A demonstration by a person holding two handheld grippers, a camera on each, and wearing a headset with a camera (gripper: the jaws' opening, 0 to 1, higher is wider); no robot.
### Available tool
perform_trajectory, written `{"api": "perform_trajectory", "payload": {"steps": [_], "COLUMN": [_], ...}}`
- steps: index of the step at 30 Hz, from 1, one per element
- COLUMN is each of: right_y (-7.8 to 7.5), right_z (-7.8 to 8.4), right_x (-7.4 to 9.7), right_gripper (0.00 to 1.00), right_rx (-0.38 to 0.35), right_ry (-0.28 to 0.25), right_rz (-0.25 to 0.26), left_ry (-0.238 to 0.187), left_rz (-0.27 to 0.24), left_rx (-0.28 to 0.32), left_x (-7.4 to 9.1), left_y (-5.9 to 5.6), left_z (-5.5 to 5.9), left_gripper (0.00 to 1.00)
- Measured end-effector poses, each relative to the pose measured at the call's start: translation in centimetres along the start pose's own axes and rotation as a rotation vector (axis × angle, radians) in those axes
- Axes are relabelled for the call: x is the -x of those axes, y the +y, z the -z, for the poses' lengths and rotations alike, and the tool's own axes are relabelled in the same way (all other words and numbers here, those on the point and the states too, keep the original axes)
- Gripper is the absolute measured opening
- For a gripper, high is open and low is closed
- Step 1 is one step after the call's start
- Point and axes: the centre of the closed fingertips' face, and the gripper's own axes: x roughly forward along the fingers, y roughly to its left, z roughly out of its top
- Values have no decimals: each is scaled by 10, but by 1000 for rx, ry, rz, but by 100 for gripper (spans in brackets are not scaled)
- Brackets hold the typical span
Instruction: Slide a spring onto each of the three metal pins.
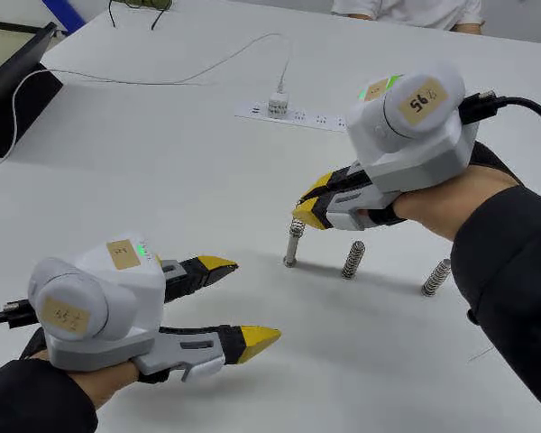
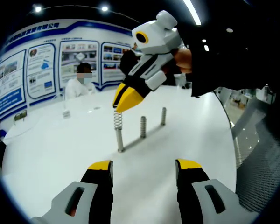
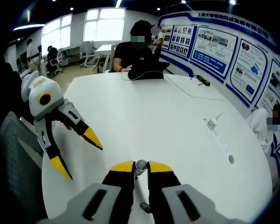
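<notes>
On the white table (image 1: 162,162), right tool (image 1: 308,214) is clenched on the spring (image 1: 296,229), which sits atop the last pin (image 1: 291,255), shaft bare below. Two other pins (image 1: 353,259) are sleeved. Left tool (image 1: 239,302) is released, well apart. Spring looks like a light, bouncy, slick wire coil; pinch the top turns gently. Pins are thin stiff metal rods.

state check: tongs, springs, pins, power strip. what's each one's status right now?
held spring: on top end of left pin, not slid down
left pin: upright, lower shaft bare
middle pin: upright, spring on
right pin: spring on
right tongs: shut on held spring
left tongs: open, empty
power strip: one plug in
</notes>
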Motion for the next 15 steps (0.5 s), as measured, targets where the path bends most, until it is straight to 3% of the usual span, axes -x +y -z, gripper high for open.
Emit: {"api": "perform_trajectory", "payload": {"steps": [15], "right_y": [-1], "right_z": [0], "right_x": [-3], "right_gripper": [12], "right_rx": [5], "right_ry": [8], "right_rz": [-5], "left_ry": [1], "left_rz": [0], "left_rx": [-3], "left_x": [1], "left_y": [0], "left_z": [0], "left_gripper": [54]}}
